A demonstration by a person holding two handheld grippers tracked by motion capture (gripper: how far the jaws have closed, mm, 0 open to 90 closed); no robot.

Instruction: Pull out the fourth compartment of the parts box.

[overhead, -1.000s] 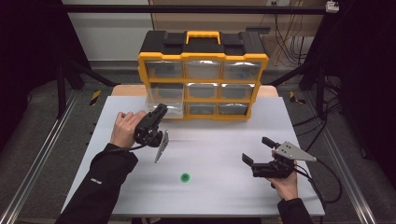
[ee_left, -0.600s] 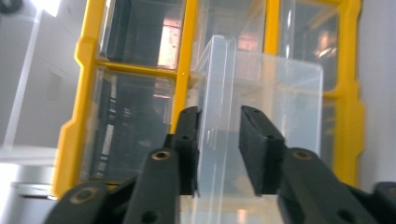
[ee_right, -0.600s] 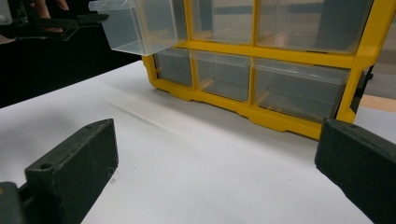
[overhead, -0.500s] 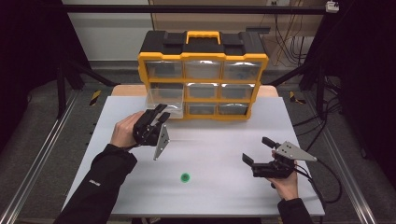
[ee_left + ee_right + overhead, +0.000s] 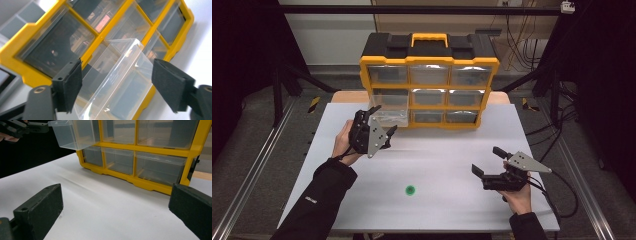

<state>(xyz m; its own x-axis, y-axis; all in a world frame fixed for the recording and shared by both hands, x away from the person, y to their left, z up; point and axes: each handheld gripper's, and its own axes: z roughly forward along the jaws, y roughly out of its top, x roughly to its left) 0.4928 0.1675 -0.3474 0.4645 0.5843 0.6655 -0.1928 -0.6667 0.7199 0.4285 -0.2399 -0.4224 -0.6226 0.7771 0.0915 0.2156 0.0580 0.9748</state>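
The high view looks forward and down from above the person's side of the white table, taking in its whole top, with the yellow drawer cabinet at 12 o'clock and the forearms coming in from 6 o'clock.

The left gripper view sits very close to the cabinet and is rolled, so the cabinet's front runs slantwise from 10 o'clock to 4 o'clock; a pulled-out clear drawer lies just ahead of the lens.

The right gripper view rides low over the table, well back from the cabinet, facing its lower rows at 12 o'clock.

All three views share the cabinet front and that clear drawer, seen in the high view at the cabinet's left.
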